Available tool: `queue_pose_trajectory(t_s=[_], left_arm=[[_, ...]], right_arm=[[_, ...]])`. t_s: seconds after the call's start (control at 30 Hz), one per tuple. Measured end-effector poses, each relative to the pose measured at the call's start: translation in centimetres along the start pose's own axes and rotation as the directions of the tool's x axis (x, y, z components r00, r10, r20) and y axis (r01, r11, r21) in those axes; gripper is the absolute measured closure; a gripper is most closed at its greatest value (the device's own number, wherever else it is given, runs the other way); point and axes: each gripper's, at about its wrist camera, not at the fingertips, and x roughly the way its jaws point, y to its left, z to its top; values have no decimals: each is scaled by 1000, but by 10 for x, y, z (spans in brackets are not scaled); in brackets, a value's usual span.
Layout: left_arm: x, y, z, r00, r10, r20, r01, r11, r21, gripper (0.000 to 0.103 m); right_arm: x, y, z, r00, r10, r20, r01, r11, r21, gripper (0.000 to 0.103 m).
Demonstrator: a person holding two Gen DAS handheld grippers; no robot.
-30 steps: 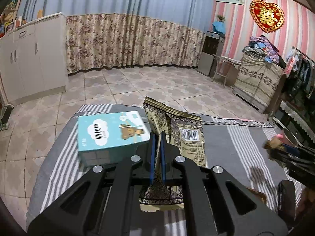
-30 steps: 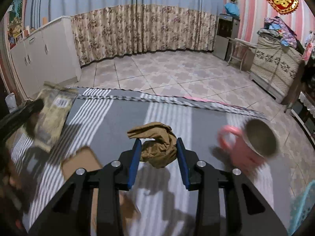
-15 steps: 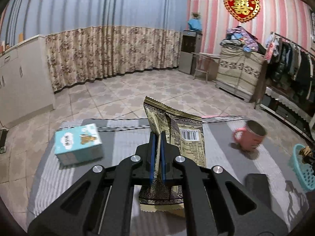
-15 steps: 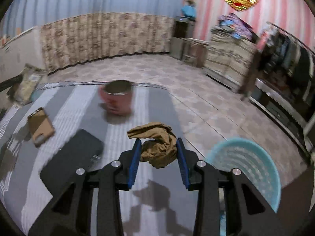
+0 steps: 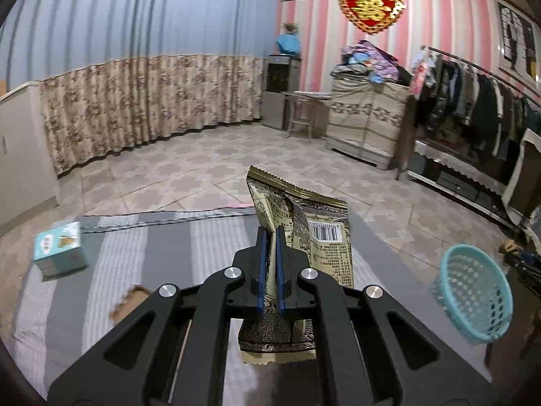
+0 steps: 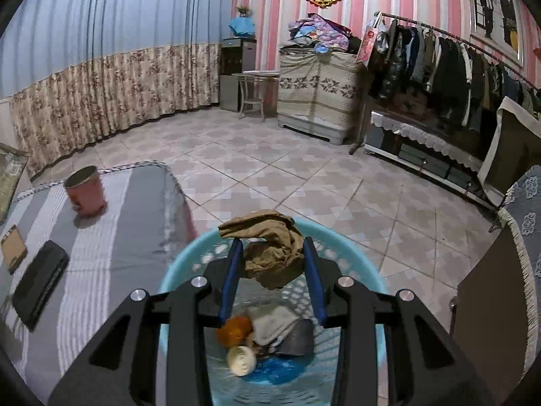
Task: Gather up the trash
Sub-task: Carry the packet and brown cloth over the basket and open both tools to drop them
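The right gripper (image 6: 272,267) hangs directly over the light blue perforated plastic basket (image 6: 358,253), its jaws clamped on a crumpled brown paper wad (image 6: 274,253) that has not yet been let go. The basket already holds several pieces: an orange lump (image 6: 233,333), a cream-coloured round scrap (image 6: 240,360), a grey-white crumple (image 6: 280,330) and something blue (image 6: 274,374) at the bottom, so the collecting looks well advanced. The left gripper (image 5: 270,257) is above the grey-and-white striped bench (image 5: 162,247), jaws pressed together on a gold-and-black foil snack wrapper (image 5: 314,230) held upright, with the basket off to its right. Left to do, by my reading: drop the wad, then bring the wrapper across and drop it too. A torn piece of brown cardboard (image 6: 13,248) lying on the bench may also count as trash; the pink mug (image 6: 84,193), the flat black case (image 6: 40,282) and the light blue carton with a bear print (image 5: 59,248) probably do not. Compared with half a second ago, the right gripper has moved from beside the basket to over its middle, the mug has slid far left in its view, and the left gripper has swung rightward, bringing the basket into sight.
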Motion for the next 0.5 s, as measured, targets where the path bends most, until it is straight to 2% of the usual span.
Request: queue_pose_trajectory(t_s=[0.17, 0.5], left_arm=[[14, -66, -8, 999, -47, -10, 47, 997, 57, 99], [42, -178, -32, 975, -209, -75, 216, 971, 100, 99]], right_arm=[[6, -14, -3, 999, -49, 10, 49, 998, -38, 67], [14, -44, -8, 1000, -13, -10, 13, 999, 41, 67]])
